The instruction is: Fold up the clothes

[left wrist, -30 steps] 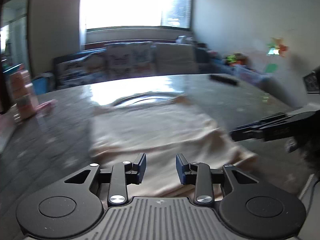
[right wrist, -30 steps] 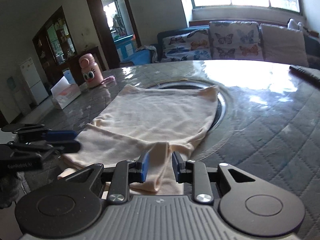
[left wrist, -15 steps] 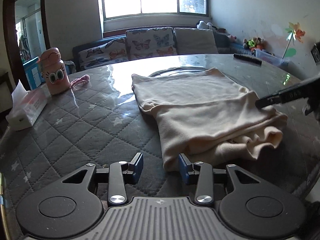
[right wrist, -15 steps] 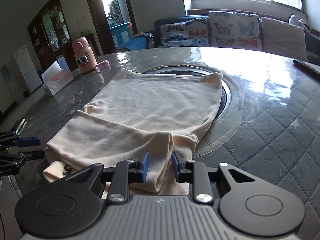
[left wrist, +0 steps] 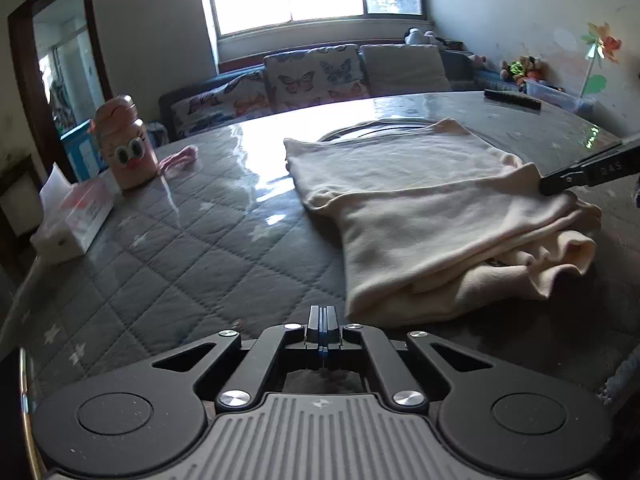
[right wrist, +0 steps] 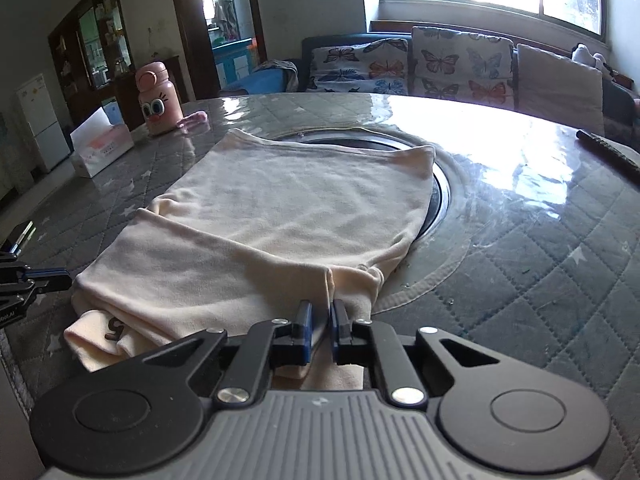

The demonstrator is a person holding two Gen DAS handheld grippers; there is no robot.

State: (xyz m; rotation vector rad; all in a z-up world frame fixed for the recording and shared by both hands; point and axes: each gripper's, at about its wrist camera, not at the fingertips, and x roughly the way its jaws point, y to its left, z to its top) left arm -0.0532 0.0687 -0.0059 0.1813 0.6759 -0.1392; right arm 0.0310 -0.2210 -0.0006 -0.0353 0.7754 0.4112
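Observation:
A cream shirt (left wrist: 432,208) lies partly folded on the quilted grey table (left wrist: 180,264); its near end is bunched in layers. My left gripper (left wrist: 323,330) is shut and empty, just left of the shirt's near corner. It also shows at the left edge of the right wrist view (right wrist: 48,280). My right gripper (right wrist: 320,320) has closed on the cream shirt's (right wrist: 280,216) near folded edge, with cloth between the fingers. It shows in the left wrist view (left wrist: 580,176) at the shirt's right side.
A pink cartoon bottle (left wrist: 128,148) and a tissue box (left wrist: 76,216) stand at the table's left. A dark remote (left wrist: 512,100) lies at the far right. A round inset ring (right wrist: 440,196) sits under the shirt's far end. A sofa with butterfly cushions (right wrist: 440,64) is behind.
My left gripper pulled back off the shirt to its left corner and shut. My right gripper's fingers closed in on the shirt's near edge.

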